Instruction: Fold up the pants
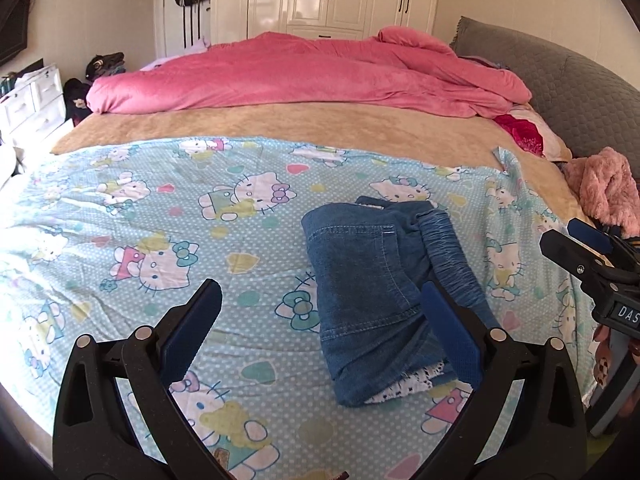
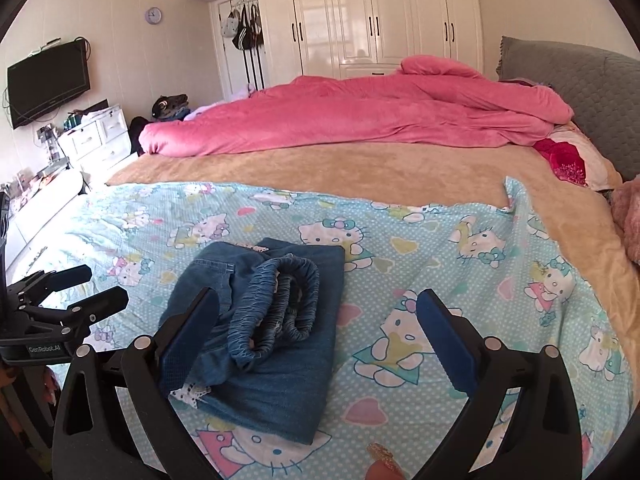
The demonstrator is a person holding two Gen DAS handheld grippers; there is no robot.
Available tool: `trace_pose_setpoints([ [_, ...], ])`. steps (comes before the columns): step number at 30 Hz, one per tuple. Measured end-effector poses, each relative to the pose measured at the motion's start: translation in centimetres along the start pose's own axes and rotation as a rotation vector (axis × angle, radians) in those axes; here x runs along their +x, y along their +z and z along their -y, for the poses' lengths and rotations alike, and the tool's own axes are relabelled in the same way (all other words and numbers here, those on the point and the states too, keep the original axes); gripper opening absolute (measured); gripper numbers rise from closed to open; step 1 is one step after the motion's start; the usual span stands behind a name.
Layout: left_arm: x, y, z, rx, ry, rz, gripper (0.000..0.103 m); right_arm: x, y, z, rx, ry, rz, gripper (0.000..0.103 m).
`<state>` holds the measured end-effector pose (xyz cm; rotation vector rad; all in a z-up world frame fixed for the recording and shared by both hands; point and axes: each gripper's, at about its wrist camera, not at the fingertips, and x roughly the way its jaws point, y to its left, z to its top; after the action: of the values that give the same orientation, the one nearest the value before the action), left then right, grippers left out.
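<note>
The blue denim pants (image 1: 372, 292) lie folded into a compact bundle on the Hello Kitty sheet (image 1: 160, 216), elastic waistband on top at the right. In the right wrist view the pants (image 2: 280, 340) lie in front, waistband curled on top. My left gripper (image 1: 322, 334) is open and empty, its right finger over the pants' right edge. My right gripper (image 2: 318, 340) is open and empty, its left finger over the pants' left edge. Each gripper shows in the other view: the right gripper (image 1: 576, 248) at the far right, the left gripper (image 2: 92, 288) at the far left.
A pink duvet (image 1: 304, 72) lies bunched across the far side of the bed on a tan blanket (image 1: 280, 124). A grey headboard (image 1: 580, 92) and pink fluffy garment (image 1: 608, 188) are at the right. White drawers (image 2: 96, 140), a TV (image 2: 48, 80) and wardrobes (image 2: 380, 16) stand beyond.
</note>
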<state>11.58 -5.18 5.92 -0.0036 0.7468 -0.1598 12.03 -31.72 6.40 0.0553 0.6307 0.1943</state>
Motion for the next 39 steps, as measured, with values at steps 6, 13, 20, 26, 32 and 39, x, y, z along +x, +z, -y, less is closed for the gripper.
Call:
trace_pose_setpoints([
  [6, -2.2, -0.2, 0.4, 0.007, -0.004, 0.035, 0.094, -2.2, -0.3, -0.1, -0.002, 0.001, 0.027, 0.098],
  [13, -4.3, -1.0, 1.1, 0.018, -0.012, 0.064, 0.094, -4.8, -0.7, -0.4, -0.005, 0.013, 0.06, 0.098],
  [20, -5.6, -2.0, 1.5, 0.03, -0.016, 0.075, 0.094, -6.5, -1.2, -0.5, -0.016, 0.014, 0.079, 0.098],
  [26, -6.2, -2.8, 1.7, 0.035, -0.016, 0.073, 0.094, -7.3, -1.6, -0.7, -0.024, 0.01, 0.084, 0.098],
  [32, -6.7, -3.8, 1.6, 0.027, -0.013, 0.07, 0.094, -7.7, -2.2, -0.6, -0.025, -0.002, 0.091, 0.098],
  [39, -6.9, -4.9, 1.8, 0.042, -0.007, 0.056, 0.094, -8.3, -2.9, -0.4, -0.02, -0.013, 0.094, 0.098],
])
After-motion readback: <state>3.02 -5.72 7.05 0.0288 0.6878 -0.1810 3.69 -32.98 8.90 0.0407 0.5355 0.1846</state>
